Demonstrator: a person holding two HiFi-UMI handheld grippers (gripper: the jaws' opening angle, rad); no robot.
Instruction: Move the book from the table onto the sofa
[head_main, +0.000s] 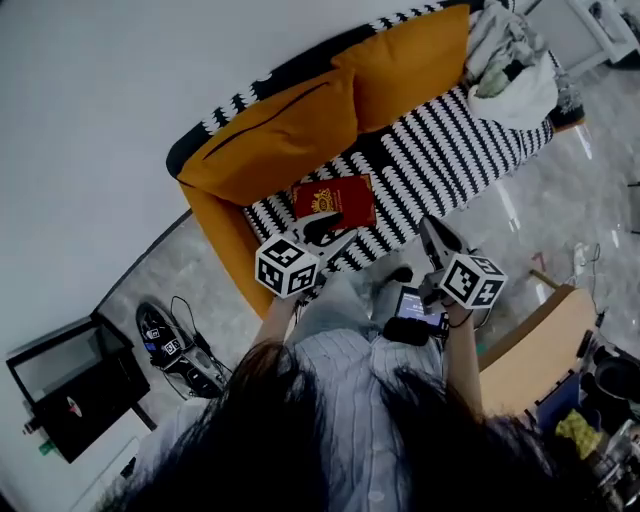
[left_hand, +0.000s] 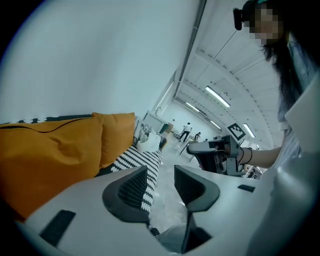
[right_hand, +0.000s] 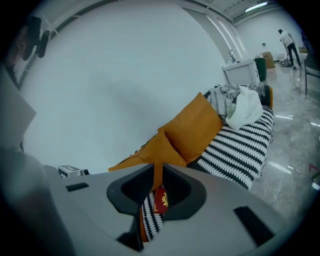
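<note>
A red book (head_main: 335, 200) with a gold emblem lies flat on the black-and-white striped sofa seat (head_main: 450, 150), just in front of the orange cushions. My left gripper (head_main: 335, 233) hovers at the seat's front edge, close to the book, open with nothing between its jaws (left_hand: 161, 172). Further right, my right gripper (head_main: 437, 238) is also empty and apart from the book. Its jaws (right_hand: 157, 172) stand almost together, leaving a narrow slit. Through that slit the book (right_hand: 160, 200) shows in the distance. The right gripper (left_hand: 210, 147) also appears in the left gripper view.
Two orange cushions (head_main: 290, 130) lean on the sofa back. A heap of pale cloth and a bag (head_main: 515, 80) fills the sofa's right end. A wooden table (head_main: 535, 350) stands at the right. Black gear and cables (head_main: 170, 345) lie on the floor at the left.
</note>
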